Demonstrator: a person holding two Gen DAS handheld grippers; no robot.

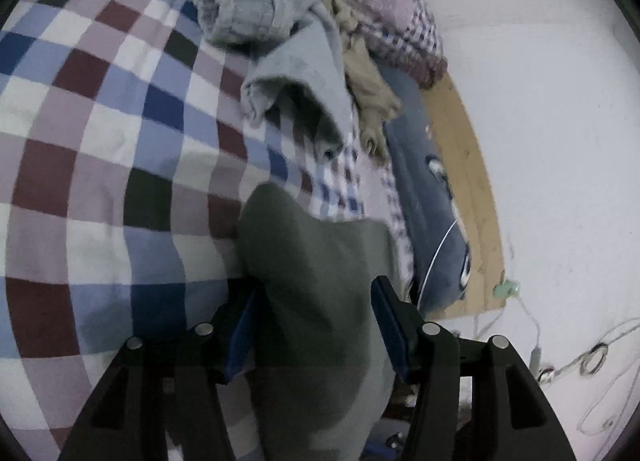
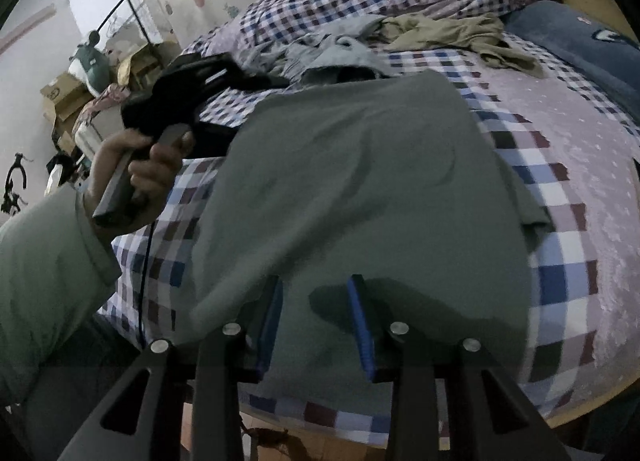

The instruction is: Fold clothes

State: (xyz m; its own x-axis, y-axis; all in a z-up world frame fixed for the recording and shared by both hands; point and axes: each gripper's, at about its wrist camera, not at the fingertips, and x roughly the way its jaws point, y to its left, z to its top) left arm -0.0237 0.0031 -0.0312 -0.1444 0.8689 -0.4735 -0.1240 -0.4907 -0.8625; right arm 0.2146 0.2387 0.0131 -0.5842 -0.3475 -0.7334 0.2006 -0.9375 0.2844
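Observation:
A grey-green garment (image 2: 360,189) lies spread over the checked bedspread (image 2: 560,197). My right gripper (image 2: 316,301) straddles its near edge, jaws apart with cloth between the blue pads (image 2: 362,325). My left gripper (image 1: 316,301) has a fold of the same garment (image 1: 312,285) bunched between its blue pads (image 1: 390,321), jaws fairly wide. In the right wrist view the left gripper (image 2: 200,77) is held in a hand at the garment's far left corner.
A light grey garment (image 1: 288,61) and a khaki garment (image 1: 368,93) lie piled further up the bed. A blue pillow (image 1: 432,221) lies by the wooden headboard (image 1: 468,165) and white wall. Boxes and clutter (image 2: 80,101) stand left of the bed.

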